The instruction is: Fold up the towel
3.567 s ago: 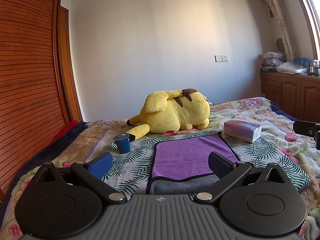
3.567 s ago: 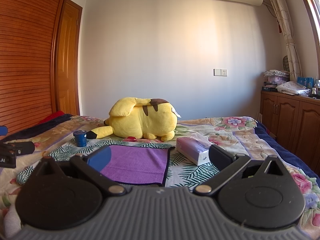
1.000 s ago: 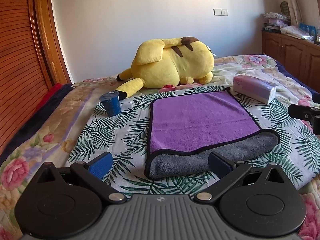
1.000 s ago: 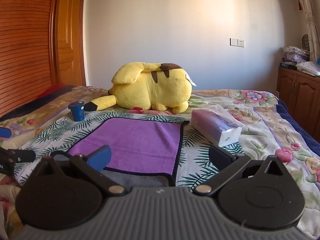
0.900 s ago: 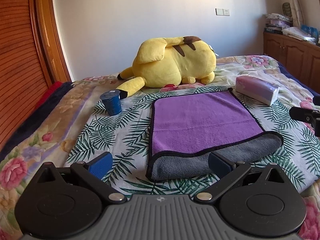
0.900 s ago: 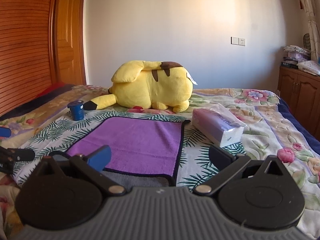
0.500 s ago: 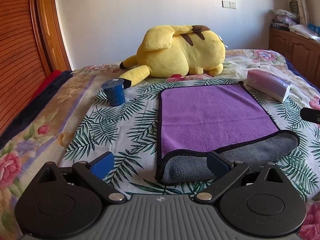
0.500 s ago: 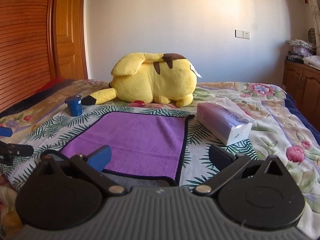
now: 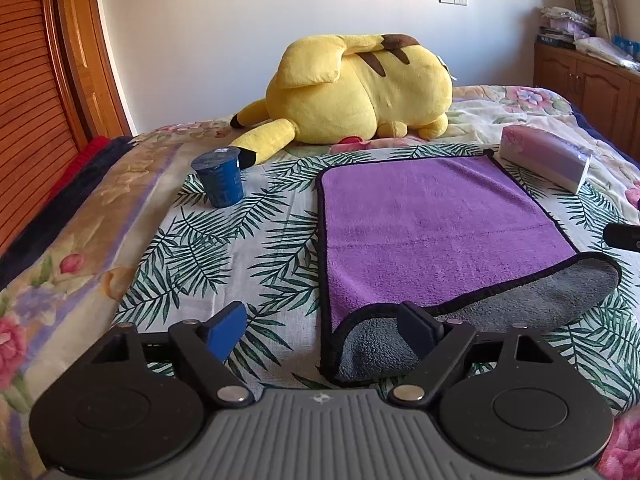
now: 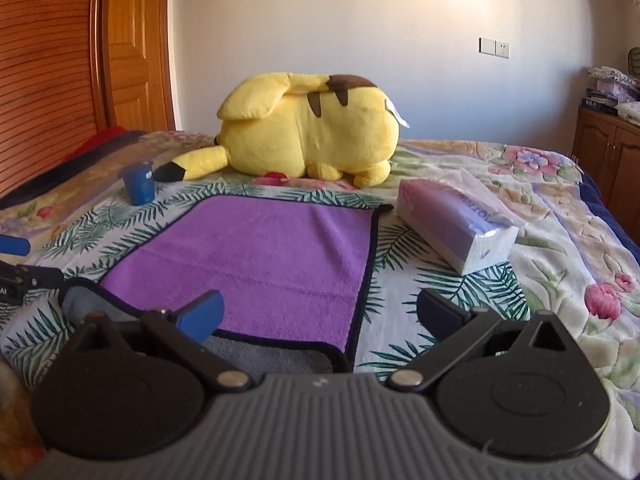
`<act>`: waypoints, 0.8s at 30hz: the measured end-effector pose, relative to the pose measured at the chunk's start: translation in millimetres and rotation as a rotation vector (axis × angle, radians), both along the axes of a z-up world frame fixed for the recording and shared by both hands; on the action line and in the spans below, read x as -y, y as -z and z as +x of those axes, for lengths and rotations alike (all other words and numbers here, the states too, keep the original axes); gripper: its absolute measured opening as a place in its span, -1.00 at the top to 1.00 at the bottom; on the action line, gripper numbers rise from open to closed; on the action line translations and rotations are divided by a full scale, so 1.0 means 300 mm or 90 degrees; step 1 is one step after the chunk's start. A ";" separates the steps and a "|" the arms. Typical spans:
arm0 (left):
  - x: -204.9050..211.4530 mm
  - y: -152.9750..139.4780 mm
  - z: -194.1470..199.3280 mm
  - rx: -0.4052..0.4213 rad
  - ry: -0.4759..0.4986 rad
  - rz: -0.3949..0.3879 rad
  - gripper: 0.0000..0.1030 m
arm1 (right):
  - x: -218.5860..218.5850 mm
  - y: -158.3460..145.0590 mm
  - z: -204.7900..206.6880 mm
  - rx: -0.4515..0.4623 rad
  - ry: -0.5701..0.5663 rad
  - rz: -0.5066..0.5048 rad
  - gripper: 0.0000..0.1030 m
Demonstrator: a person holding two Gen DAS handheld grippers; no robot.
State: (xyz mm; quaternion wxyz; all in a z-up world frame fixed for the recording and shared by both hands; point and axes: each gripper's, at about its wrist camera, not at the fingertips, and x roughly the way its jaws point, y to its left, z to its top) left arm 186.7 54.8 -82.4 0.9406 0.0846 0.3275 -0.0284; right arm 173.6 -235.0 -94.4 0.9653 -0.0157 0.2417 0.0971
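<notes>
A purple towel with a grey underside and black trim lies flat on the bed, its near edge turned over so a grey strip shows. It also shows in the right wrist view. My left gripper is open and empty, just above the towel's near left corner. My right gripper is open and empty, just above the towel's near right corner. The tip of the right gripper shows at the right edge of the left wrist view. The left gripper shows at the left edge of the right wrist view.
A yellow plush toy lies behind the towel. A blue cup stands to the towel's left. A purple tissue pack lies to its right. A wooden wardrobe is at the left, a cabinet at the right.
Both grippers have come forward and down toward the towel's near edge. The jaws stay open. The towel has not moved.
</notes>
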 end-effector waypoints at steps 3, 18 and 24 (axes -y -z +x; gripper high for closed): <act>0.001 0.013 0.013 -0.007 0.010 -0.003 -0.53 | 0.002 0.013 0.017 -0.014 -0.002 -0.005 -0.99; 0.005 0.095 0.069 -0.061 0.042 -0.011 -0.12 | 0.009 0.091 0.085 -0.096 -0.019 -0.012 -0.76; -0.003 0.119 0.073 -0.087 0.042 -0.030 0.00 | 0.031 0.111 0.103 -0.136 -0.024 0.012 -0.66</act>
